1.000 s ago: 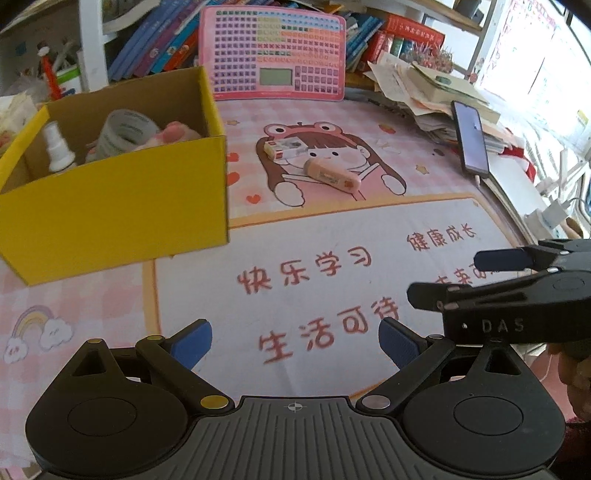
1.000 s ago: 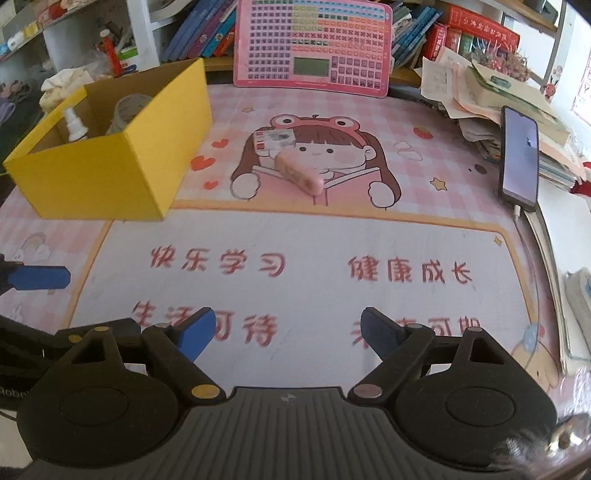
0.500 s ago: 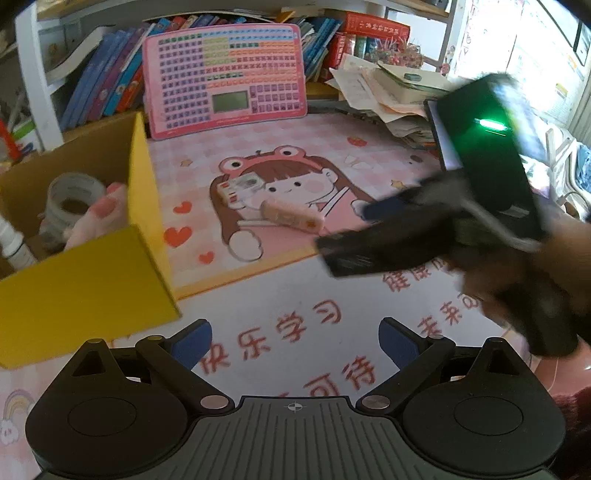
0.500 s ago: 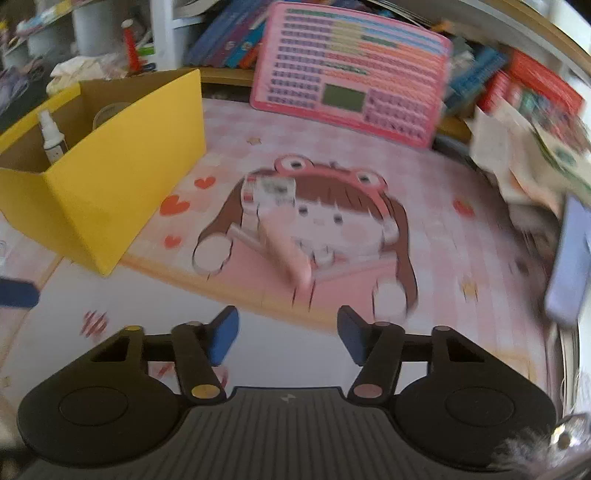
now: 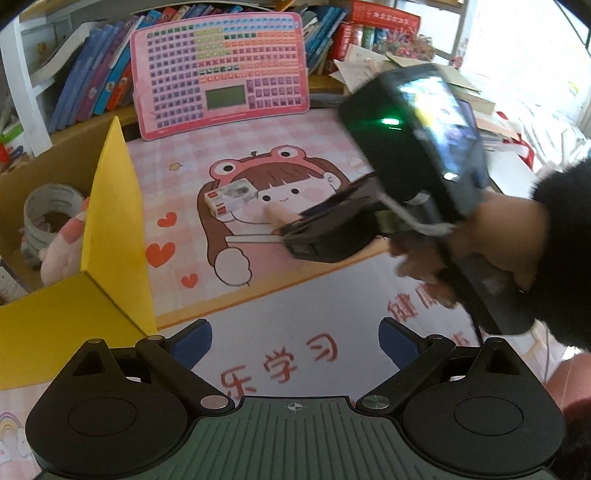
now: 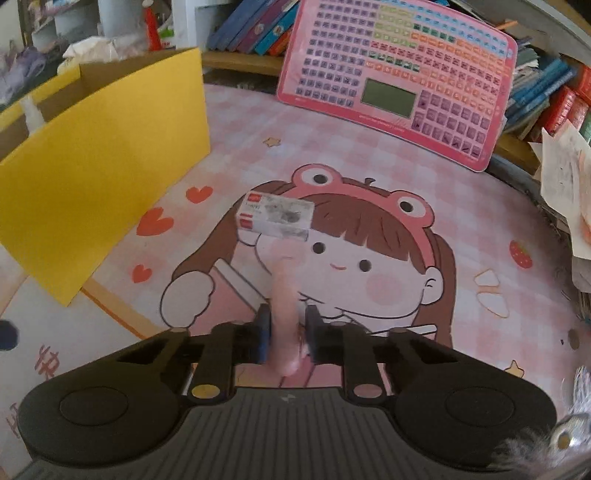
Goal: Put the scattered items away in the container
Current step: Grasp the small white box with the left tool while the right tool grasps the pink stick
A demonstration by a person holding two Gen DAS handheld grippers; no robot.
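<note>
- The right tool (image 6: 287,334) sits low over the worktop's pink cartoon mat (image 6: 369,177), its jaws closing on a pink highlighter pen (image 6: 283,306) — the blue pads (image 6: 264,332) stand on either side of the pen's barrel, very near or touching it.
- The pen lies lengthwise between the jaws, its far end pointing to 12 o'clock toward a small white eraser box (image 6: 275,218), just short of it.
- The yellow cardboard box (image 6: 107,162) stands at about 10 o'clock from the pen, open at the top, well apart from it.
- In the left wrist view the left tool (image 5: 295,338) has its jaws wide apart with nothing between them, over the printed red characters on the mat.
- Inside the box a roll of tape (image 5: 50,206) and a pink plush toy (image 5: 62,254) show — partly hidden by the wall.
- A pink learning tablet (image 6: 402,77) leans against the books (image 6: 255,29) at 12 o'clock.
</note>
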